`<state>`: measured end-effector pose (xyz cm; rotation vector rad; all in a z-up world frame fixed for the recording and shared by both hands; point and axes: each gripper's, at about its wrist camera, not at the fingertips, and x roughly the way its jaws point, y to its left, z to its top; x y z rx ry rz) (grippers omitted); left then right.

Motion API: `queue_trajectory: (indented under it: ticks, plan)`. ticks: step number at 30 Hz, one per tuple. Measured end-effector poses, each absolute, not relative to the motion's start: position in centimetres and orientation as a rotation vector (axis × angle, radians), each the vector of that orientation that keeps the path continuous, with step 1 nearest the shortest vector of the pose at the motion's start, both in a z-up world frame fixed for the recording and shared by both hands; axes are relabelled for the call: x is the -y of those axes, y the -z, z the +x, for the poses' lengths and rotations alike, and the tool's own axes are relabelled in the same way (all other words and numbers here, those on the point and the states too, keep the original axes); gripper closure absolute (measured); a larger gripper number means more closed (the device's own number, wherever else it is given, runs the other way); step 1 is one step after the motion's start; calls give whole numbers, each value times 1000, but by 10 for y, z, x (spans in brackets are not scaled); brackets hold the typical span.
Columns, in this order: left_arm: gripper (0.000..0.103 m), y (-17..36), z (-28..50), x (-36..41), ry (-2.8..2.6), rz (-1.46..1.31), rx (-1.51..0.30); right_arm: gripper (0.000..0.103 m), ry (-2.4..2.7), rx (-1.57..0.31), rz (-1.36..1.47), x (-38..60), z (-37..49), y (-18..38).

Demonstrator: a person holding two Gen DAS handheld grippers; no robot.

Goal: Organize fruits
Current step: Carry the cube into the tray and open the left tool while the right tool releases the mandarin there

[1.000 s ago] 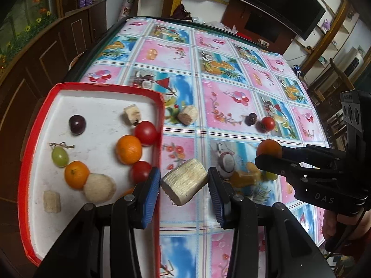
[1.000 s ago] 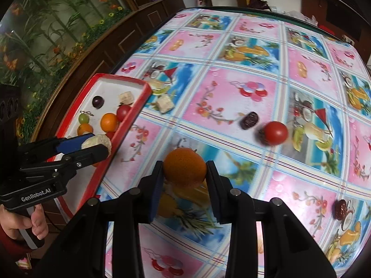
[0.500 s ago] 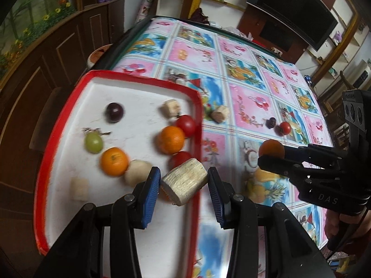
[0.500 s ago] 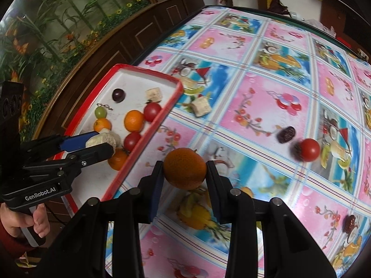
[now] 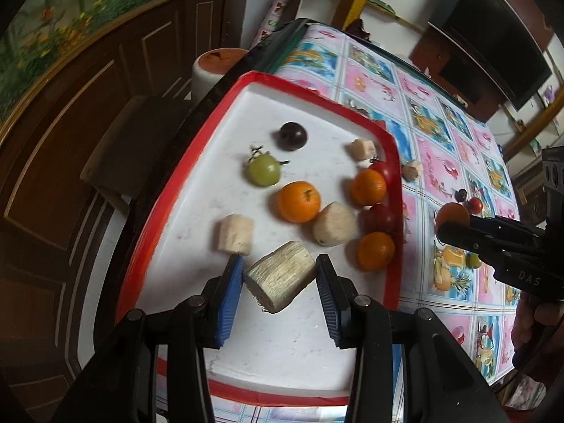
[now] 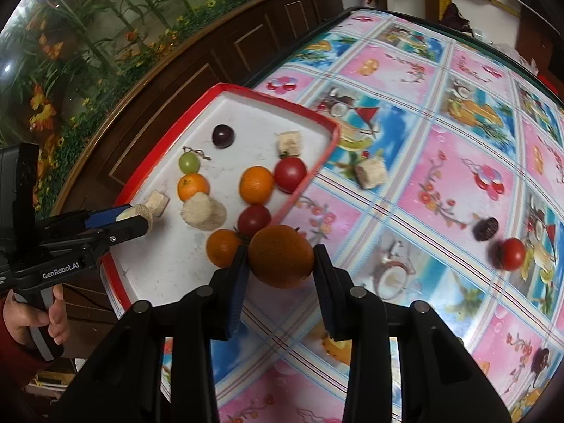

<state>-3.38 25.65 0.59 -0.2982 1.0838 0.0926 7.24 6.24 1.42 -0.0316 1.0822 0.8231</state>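
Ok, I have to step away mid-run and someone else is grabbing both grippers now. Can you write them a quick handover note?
Left gripper: shut on the pale sugarcane chunk, over the near end of the red-rimmed tray.
Right gripper: shut on an orange, over the tablecloth just beside the tray's right rim.
Done: three oranges, two tomatoes, a green grape, a dark grape and several pale chunks lie in the tray.
Left: set down both held pieces, then fetch the pale chunk, dark fruit and red tomato from the tablecloth.
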Motion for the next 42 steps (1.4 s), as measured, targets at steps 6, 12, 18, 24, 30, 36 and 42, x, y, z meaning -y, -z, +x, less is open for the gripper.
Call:
queue_trajectory:
  ticks: [6,12,18,24,30,36,42]
  plan:
    - [62,2,-35,-246,-46,-302,-1103,65,-857,-1068,-62,-89,76,-22]
    - [62,20,-25,-229,-2,-282,-1139,65,-874,-1065,-105,-122,88,-24]
    - [62,26,-18,-228,6,-285,-1147,65,-875,-1070,-162,-159,104,-19]
    - [62,30,-12,-230,8,-286,-1152,65,-877,-1088,-177,-183,117,-11]
    - [62,30,-9,-230,13,-278,-1149,65,-865,-1108,-206,-197,125,-2]
    - [62,30,-9,-230,13,-274,-1148,65,-859,-1134,-231,-201,127,10]
    - [61,30,-11,-230,13,-282,-1148,64,-871,-1139,-223,-198,128,12]
